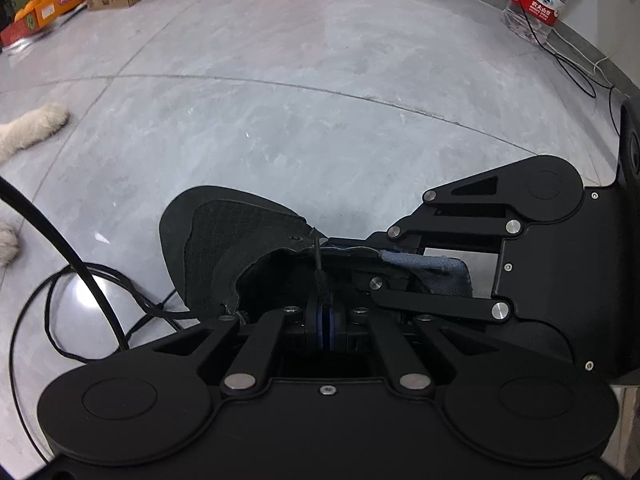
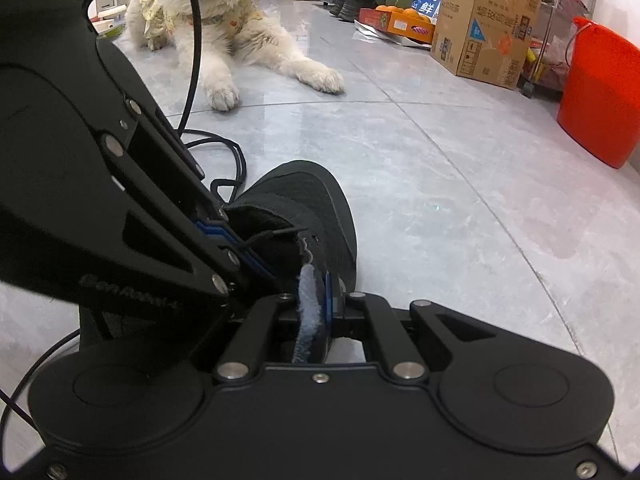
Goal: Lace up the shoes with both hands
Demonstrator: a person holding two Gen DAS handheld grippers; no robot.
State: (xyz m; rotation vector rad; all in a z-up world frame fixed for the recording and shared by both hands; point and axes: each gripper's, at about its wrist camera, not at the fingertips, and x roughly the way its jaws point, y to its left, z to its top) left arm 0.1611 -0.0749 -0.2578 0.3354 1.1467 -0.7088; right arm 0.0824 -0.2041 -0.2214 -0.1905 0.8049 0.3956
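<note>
A black shoe (image 1: 224, 248) lies on the grey tiled floor, toe pointing away; it also shows in the right wrist view (image 2: 316, 208). My left gripper (image 1: 325, 320) is shut on the black lace (image 1: 318, 254), which runs up to an eyelet at the shoe's opening. My right gripper (image 2: 320, 312) is shut on the shoe's edge with its blue-grey lining (image 2: 306, 296). In the left wrist view the right gripper (image 1: 404, 258) comes in from the right. In the right wrist view the left gripper (image 2: 236, 240) comes in from the left, holding the lace (image 2: 272, 236).
A white dog (image 2: 224, 28) lies on the floor ahead; its paw (image 1: 36, 128) shows at left. Black cables (image 1: 80, 292) loop left of the shoe. A red bucket (image 2: 600, 96), cardboard boxes (image 2: 488, 20), an orange crate (image 2: 400, 20) and a water bottle (image 1: 536, 0) stand around.
</note>
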